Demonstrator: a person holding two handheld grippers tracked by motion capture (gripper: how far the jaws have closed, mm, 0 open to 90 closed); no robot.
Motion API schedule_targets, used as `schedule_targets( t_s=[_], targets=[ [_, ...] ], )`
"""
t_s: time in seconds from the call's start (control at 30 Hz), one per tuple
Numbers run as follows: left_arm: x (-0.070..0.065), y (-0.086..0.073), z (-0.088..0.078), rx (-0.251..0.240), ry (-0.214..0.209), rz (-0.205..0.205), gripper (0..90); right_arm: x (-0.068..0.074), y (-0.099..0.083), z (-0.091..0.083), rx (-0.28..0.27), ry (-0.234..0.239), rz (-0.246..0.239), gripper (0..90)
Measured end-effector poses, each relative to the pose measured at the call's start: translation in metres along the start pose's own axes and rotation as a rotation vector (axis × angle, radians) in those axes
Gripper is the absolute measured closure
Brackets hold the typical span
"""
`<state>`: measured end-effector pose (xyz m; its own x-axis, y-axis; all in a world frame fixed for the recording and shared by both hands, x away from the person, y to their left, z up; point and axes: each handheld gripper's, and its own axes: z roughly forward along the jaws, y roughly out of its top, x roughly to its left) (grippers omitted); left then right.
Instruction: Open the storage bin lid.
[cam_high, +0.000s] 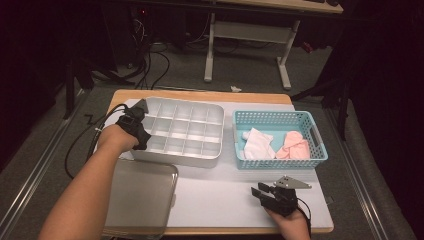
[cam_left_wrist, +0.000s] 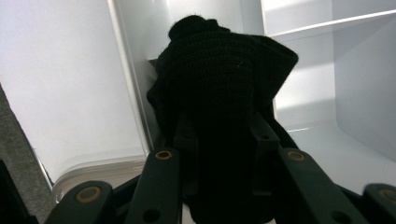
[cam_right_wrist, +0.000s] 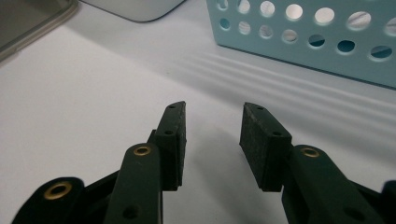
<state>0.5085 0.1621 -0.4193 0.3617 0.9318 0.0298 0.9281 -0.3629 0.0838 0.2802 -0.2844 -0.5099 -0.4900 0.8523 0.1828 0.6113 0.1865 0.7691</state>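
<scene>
Black jaws of the left gripper (cam_left_wrist: 219, 140) are clamping a black sock (cam_left_wrist: 224, 79) over the organizer's (cam_high: 175, 131) left edge cell, needing a straight lowering before release, while the right gripper (cam_right_wrist: 212, 140) is resting open.

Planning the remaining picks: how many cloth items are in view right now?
3: a black knit item held in the left gripper over the white divided box, a white one and a pink one in the blue basket. More may lie underneath.

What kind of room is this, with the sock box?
Probably a lab or workshop room. A small wooden table holds a white divided box and a blue basket, cables trail over grey carpet, and another desk stands behind.
</scene>
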Motion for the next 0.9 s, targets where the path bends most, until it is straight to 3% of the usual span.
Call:
schedule_targets(
  t_s=[0.9],
  targets=[
    [-0.002, -0.007, 0.017, -0.041, 0.004, -0.049, 71.3, 0.001, 0.000, 0.000, 0.005, -0.001, -0.005, 60.8]
  ],
)
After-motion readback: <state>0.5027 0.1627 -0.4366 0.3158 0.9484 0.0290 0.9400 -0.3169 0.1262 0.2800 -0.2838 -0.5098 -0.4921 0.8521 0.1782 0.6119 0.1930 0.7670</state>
